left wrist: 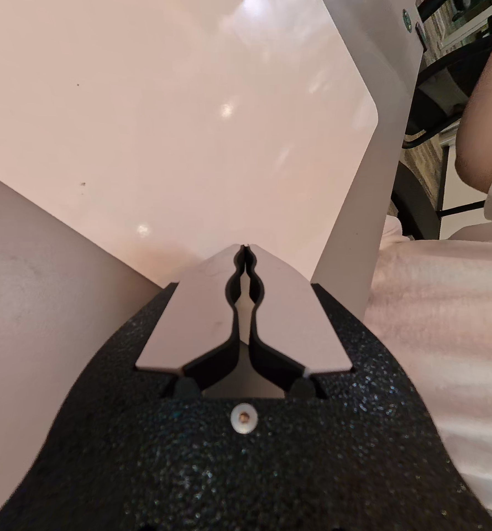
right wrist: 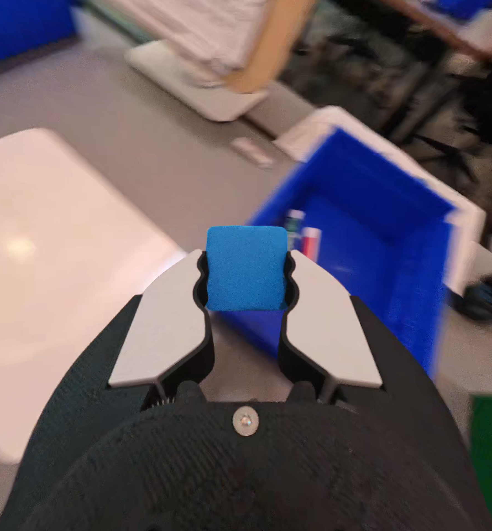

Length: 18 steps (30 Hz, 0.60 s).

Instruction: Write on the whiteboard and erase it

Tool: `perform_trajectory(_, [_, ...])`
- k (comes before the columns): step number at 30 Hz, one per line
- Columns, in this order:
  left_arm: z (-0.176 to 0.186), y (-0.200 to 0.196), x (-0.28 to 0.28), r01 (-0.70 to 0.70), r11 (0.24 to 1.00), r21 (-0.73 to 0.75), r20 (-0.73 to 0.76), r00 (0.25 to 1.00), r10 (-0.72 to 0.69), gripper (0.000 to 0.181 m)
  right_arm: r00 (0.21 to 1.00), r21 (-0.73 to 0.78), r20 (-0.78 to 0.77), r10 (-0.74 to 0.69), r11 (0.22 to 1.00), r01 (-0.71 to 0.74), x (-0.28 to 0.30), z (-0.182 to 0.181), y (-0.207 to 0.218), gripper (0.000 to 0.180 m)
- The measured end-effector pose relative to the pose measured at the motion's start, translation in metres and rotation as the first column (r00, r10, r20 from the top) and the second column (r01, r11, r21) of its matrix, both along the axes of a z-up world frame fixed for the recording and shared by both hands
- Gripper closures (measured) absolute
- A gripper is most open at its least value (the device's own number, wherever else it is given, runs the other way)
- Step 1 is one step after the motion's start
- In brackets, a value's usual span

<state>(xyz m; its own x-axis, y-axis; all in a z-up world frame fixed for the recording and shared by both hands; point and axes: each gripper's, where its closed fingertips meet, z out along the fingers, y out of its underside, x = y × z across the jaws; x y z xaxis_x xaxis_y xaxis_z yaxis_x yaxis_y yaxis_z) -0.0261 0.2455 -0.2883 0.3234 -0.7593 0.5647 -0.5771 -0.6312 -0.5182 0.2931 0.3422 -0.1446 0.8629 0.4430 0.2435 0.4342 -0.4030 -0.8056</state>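
The whiteboard (left wrist: 181,129) is a glossy white sheet with rounded corners lying flat on the grey table; I see no writing on it, only two small dark specks. My left gripper (left wrist: 244,246) is shut and empty, its tips low over the board's near edge. In the right wrist view the whiteboard (right wrist: 52,230) lies at the left. My right gripper (right wrist: 245,253) is shut on a blue foam eraser (right wrist: 244,267) and holds it in the air between the board and a blue bin (right wrist: 382,244). Marker pens (right wrist: 302,232) lie in the bin.
The grey table (right wrist: 124,115) carries the board and the blue bin with its white rim. A white stand base (right wrist: 199,86) sits at the back. A person's arm and pale sleeve (left wrist: 440,316) fill the right of the left wrist view. A green object (right wrist: 491,448) is at the lower right.
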Motion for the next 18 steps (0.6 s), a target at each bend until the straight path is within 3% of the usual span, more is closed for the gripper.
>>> perform_trajectory(2, [0.000,0.001,0.000,-0.009,1.000,-0.012,0.002,1.000,0.009,0.181,0.987,-0.014,0.010,-0.161,0.987,0.161,0.058,-0.002,0.028,0.128])
perform_trajectory(7, [0.000,0.001,0.000,-0.016,1.000,0.027,-0.006,1.000,0.016,0.181,0.938,-0.260,0.000,-0.347,0.906,0.334,0.126,-0.073,0.066,0.127])
perform_trajectory(12, [0.000,0.000,0.001,-0.019,0.993,0.118,-0.025,0.999,0.023,0.181,0.922,-0.321,0.009,-0.387,0.872,0.369,0.134,-0.104,0.072,0.126])
perform_trajectory(18, [-0.001,0.002,0.001,-0.056,0.987,0.150,-0.033,0.998,0.061,0.181,0.941,-0.389,0.056,-0.333,0.861,0.328,0.131,-0.123,0.072,0.125])
